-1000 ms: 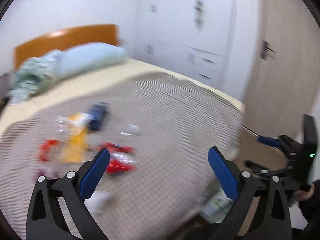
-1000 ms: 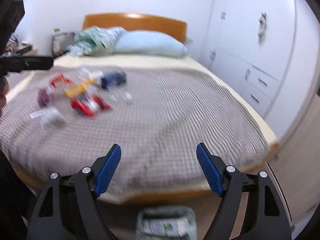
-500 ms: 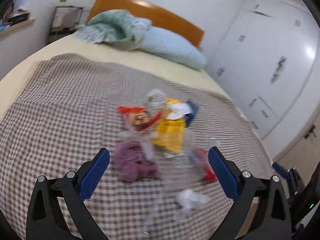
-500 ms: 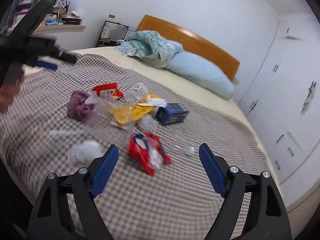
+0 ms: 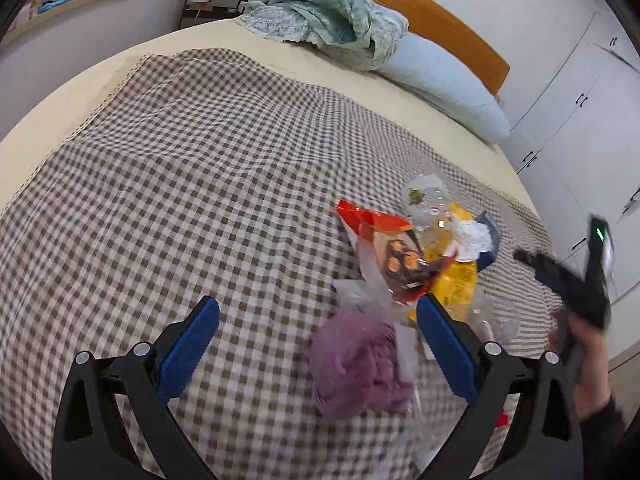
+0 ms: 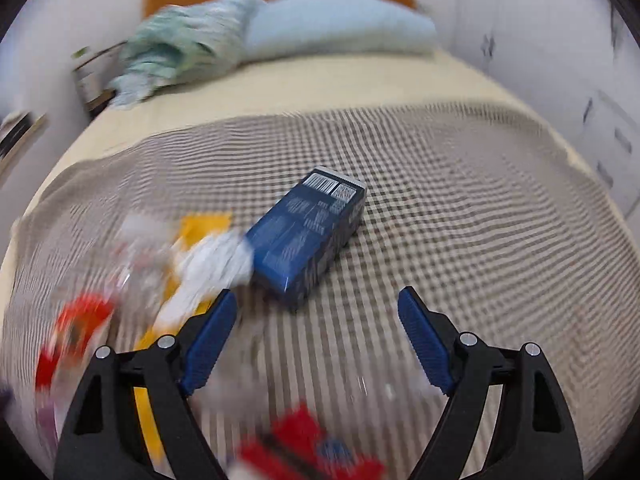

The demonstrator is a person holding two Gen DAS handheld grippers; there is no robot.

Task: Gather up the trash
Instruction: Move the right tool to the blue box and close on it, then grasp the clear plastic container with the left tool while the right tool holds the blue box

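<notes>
- The left gripper (image 5: 318, 334), black with blue pads, has its jaws wide apart with nothing pressed between them, above the brown-and-cream checked blanket (image 5: 180, 168) that covers the bed.
- A crumpled purple cloth (image 5: 360, 364) lies on the blanket between those jaws, nearer the right-hand pad.
- Beyond the purple cloth, towards the blanket's right edge, lies a pile of trash: an orange-red snack wrapper (image 5: 394, 248), a crushed clear plastic bottle (image 5: 426, 200), a yellow plastic packet (image 5: 460, 276) and crumpled white paper (image 5: 476, 236).
- The right gripper (image 6: 316, 314) also has its jaws wide and holds nothing.
- A dark blue printed cardboard box (image 6: 308, 236) lies flat on the blanket just ahead of the right gripper, touching the white paper at its left.
- Blurred red packaging (image 6: 304, 448) lies below the right gripper's jaws.
- At the bed's head end rest a pale blue pillow (image 5: 440, 80) and a bunched green quilt (image 5: 332, 16), against the wooden headboard (image 5: 440, 16).
</notes>
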